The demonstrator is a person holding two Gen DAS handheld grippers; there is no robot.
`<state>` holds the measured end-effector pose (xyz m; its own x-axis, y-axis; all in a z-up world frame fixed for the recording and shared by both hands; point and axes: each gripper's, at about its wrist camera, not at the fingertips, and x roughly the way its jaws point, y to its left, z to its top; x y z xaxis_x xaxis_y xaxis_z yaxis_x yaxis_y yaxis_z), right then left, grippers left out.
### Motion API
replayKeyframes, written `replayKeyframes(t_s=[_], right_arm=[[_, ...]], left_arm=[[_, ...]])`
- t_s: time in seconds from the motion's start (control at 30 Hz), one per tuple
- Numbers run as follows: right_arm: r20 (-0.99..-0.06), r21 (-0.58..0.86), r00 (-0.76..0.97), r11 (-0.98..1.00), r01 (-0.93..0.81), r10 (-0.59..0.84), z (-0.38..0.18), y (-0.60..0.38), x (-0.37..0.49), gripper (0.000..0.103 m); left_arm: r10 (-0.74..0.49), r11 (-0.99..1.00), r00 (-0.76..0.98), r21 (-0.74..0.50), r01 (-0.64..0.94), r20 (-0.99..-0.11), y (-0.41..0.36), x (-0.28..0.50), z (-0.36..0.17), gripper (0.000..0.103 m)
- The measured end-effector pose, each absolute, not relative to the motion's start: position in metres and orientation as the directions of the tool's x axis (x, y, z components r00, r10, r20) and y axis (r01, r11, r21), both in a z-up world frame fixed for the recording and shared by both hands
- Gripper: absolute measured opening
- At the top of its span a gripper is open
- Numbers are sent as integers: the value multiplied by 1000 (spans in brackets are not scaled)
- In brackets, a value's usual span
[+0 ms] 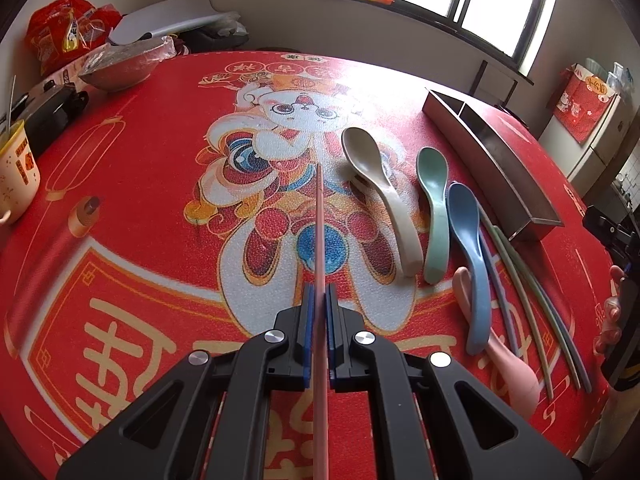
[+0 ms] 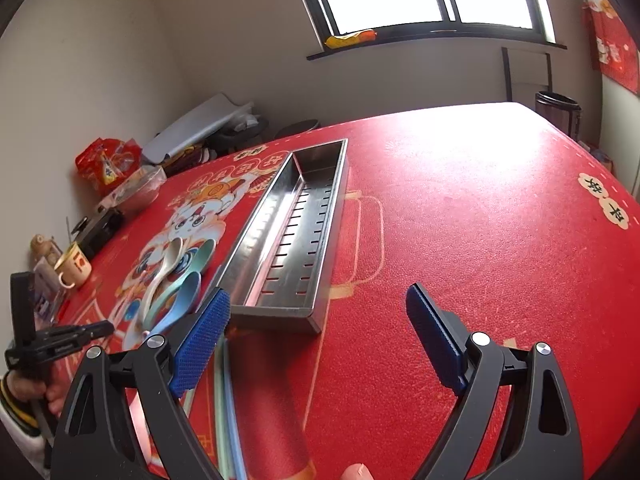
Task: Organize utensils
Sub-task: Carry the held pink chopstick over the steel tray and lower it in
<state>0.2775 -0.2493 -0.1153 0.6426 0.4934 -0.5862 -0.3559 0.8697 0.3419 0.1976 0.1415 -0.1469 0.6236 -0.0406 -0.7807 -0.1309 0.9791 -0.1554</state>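
Note:
My left gripper (image 1: pixel 319 300) is shut on a pink chopstick (image 1: pixel 320 232) that points forward above the red tablecloth. To its right lie a beige spoon (image 1: pixel 380 192), a green spoon (image 1: pixel 434 208), a blue spoon (image 1: pixel 470 256), a pink spoon (image 1: pixel 508 364) and several chopsticks (image 1: pixel 532 296). A steel utensil tray (image 1: pixel 496 164) stands beyond them. My right gripper (image 2: pixel 320 320) is open and empty, just before the near end of the tray (image 2: pixel 288 236). The spoons (image 2: pixel 176 276) lie left of it and chopsticks (image 2: pixel 226 408) lie under its left finger.
A yellow mug (image 1: pixel 16 172), a bowl (image 1: pixel 120 68), a black device (image 1: pixel 52 112) and snack bags (image 1: pixel 68 36) stand along the table's left edge. A fridge (image 1: pixel 592 136) stands at the far right. The table (image 2: pixel 480 220) stretches to the right of the tray.

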Motion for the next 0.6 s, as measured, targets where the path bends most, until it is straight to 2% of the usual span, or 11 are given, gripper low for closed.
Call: replayKeyframes(t_s=[0.13,0.3,0.6], right_arm=[[-543,441,648,838,-321,534,-123,-259,284,86],[-512,492,647,810,-319,565,-128,-266,289,87],[-486,595,612,749,-291,624,-140,-279,296,87]], left_arm=[[-63,976,644,-183,-122,-763,130,204,-133,5],[-78,981,665,-176,-81,-743,108,218,-119,5],[-6,991,605,-84,-101,-796,99,234,-148,6]])
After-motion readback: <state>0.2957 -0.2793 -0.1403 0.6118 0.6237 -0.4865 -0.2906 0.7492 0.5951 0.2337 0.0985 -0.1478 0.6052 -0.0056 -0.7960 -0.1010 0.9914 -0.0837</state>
